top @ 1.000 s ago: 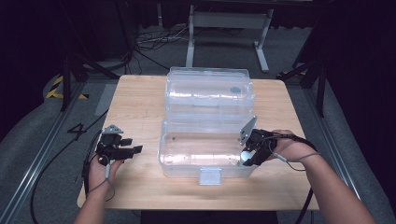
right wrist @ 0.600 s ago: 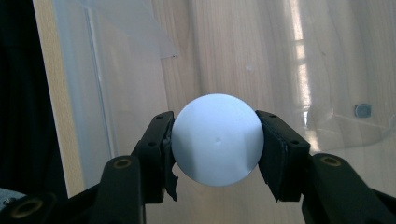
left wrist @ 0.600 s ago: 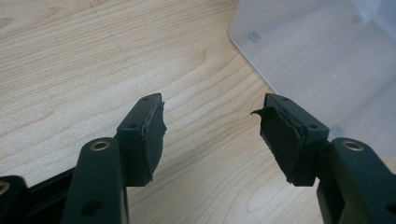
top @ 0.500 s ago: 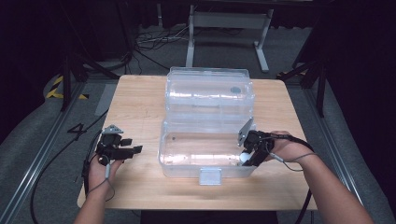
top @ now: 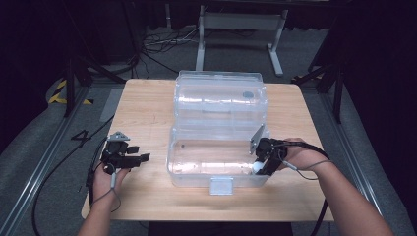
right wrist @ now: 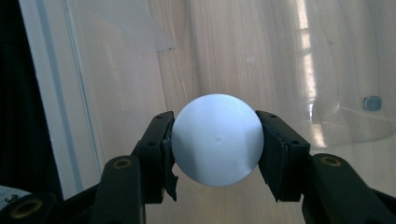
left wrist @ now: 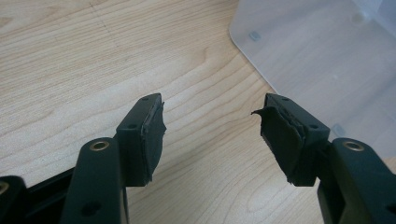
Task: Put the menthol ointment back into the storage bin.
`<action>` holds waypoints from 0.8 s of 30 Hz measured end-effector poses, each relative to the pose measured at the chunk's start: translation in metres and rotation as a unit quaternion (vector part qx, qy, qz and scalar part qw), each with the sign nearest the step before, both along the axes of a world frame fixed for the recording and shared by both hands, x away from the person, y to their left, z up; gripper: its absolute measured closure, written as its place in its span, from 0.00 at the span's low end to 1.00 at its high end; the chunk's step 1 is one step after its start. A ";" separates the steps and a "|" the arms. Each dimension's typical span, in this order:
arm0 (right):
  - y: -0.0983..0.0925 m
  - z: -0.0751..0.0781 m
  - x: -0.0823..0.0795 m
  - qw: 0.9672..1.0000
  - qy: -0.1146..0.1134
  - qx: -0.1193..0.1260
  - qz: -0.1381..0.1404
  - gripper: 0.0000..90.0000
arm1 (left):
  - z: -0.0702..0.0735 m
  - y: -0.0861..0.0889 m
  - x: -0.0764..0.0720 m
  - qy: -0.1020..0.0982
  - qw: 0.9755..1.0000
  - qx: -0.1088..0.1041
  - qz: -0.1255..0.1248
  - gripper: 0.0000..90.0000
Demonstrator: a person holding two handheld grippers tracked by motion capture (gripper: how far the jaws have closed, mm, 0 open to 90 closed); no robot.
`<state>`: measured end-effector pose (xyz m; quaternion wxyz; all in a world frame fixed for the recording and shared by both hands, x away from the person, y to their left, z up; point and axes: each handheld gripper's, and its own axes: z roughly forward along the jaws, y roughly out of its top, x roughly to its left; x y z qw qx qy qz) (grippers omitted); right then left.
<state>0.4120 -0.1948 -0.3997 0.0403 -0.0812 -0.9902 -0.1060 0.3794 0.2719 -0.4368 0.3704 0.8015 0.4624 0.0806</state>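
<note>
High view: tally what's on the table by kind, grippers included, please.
Clear plastic bin: 1
Clear lid, open behind the bin: 1
White ball: 1
Grippers, left gripper and right gripper: 2
Total: 5

You work at a square, light wooden tabletop [top: 147, 105] standing on a grey carpeted floor [top: 44, 132]. Beyond its far edge you see a grey metal frame stand [top: 239, 22] and a tangle of black cables [top: 157, 42] on the floor. A yellow-and-black striped tape mark [top: 61, 91] lies at your left, near dark metal rails [top: 39, 172]. The surroundings are dark.
</note>
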 end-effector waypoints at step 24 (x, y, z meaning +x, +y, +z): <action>0.011 -0.001 0.002 0.999 -0.012 -0.044 0.013 0.56 | 0.000 0.001 0.001 -0.001 1.000 0.001 0.000 0.44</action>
